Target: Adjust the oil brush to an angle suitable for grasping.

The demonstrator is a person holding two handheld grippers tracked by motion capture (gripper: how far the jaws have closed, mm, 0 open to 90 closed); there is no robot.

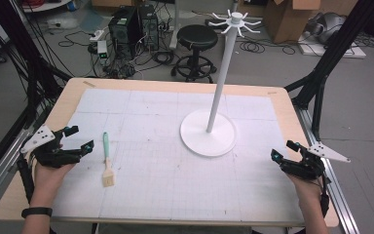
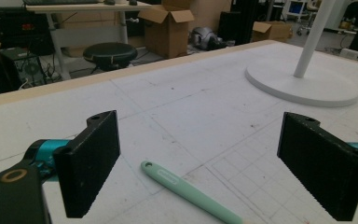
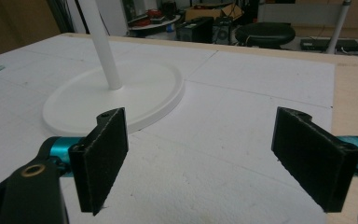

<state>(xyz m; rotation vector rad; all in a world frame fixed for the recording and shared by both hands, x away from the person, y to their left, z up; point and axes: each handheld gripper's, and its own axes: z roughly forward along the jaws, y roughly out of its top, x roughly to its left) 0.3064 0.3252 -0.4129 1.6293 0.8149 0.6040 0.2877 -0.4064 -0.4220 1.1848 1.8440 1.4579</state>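
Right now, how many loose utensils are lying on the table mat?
1: a pastry brush with a green handle lies flat on the mat's left part, just right of the open left gripper, well clear of the white hanging stand.

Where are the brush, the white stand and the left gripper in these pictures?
brush [image 1: 107,165]: high view, on its handle near the bristles.
white stand [image 1: 208,139]: high view, on its round base.
left gripper [image 1: 79,138]: high view, midway between its open fingertips.
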